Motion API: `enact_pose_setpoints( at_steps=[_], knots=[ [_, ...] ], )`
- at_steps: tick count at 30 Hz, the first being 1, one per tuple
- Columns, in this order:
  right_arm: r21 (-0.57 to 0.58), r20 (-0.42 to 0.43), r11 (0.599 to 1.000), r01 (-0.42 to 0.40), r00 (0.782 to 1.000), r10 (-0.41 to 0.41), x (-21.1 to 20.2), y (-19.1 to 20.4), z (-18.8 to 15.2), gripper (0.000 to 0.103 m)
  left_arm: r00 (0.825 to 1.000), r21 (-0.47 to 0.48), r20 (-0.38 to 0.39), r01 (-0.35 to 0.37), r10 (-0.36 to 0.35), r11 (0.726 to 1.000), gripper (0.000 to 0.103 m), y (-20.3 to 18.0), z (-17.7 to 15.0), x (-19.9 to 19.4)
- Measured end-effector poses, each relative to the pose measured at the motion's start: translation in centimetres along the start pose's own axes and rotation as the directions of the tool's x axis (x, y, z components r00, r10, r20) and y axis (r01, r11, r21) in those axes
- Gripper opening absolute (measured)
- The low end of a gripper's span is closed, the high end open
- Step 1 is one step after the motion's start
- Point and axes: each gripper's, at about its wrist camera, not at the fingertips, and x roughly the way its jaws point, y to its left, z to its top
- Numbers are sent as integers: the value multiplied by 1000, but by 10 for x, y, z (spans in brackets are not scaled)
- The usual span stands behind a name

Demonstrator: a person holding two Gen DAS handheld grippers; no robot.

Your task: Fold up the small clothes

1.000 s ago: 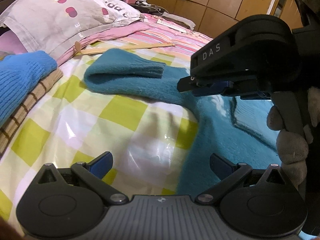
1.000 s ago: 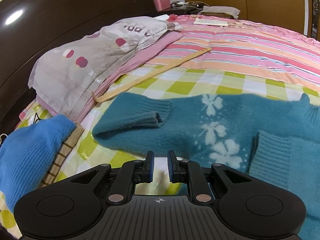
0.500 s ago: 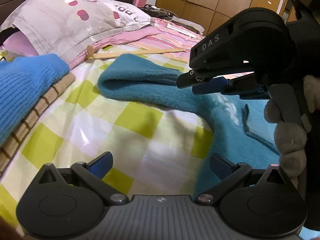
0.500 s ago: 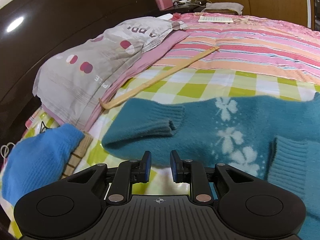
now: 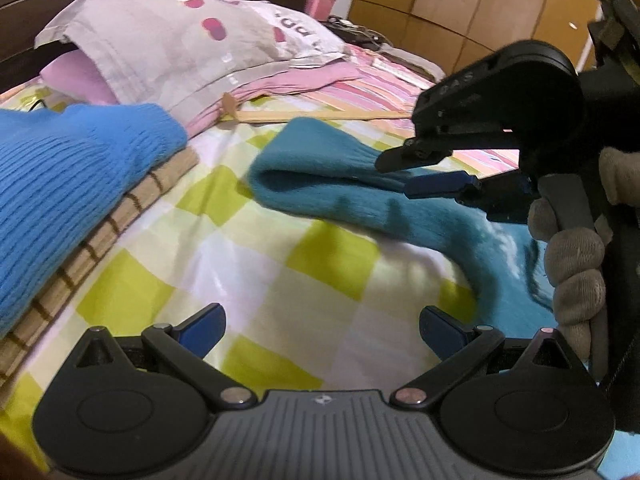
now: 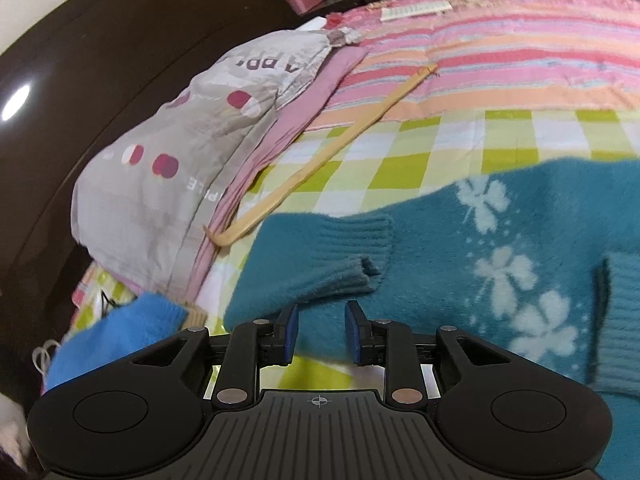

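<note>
A small teal sweater with white clover prints lies flat on the checked bedspread. One sleeve is folded back across its body, the ribbed cuff just ahead of my right gripper. The right gripper is partly open and empty, low over the sleeve. In the left wrist view the sweater lies ahead and to the right, and the right gripper hovers over the sleeve. My left gripper is wide open and empty above bare bedspread.
A folded blue sweater on a tan striped garment lies at the left. A grey pillow and pink cloth sit by the dark headboard. A wooden stick lies behind the sweater. A striped blanket covers the far bed.
The right gripper has opened from nearly shut to partly open and moved forward over the folded sleeve. The left gripper has shifted left and stayed open.
</note>
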Motion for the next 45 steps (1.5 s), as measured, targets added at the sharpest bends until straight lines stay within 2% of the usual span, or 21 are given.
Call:
enact_pose_setpoints(
  at_steps=[7,11,22,35,40,45],
  knots=[
    [122,-12,992,-35,999,36,18,-11,2,34,999,-23,0,-35,35,999,103,8,2,5],
    [168,1,985,-50,999,51,21,-17,4,34,999,-21,-1,-43,43,999,103,8,2,6],
    [208,7,975,-77,997,77,30,-19,9,45,999,-27,-1,-52,52,998,103,11,3,9],
    [210,10,977,-32,999,31,39,-19,11,45,998,-35,-6,-68,67,997,103,15,3,11],
    [217,20,976,-24,1000,20,40,-22,13,38,998,-37,-5,-67,66,997,103,15,3,11],
    [236,34,971,-30,999,23,38,-24,14,37,998,-53,2,-66,66,996,103,18,4,10]
  ],
)
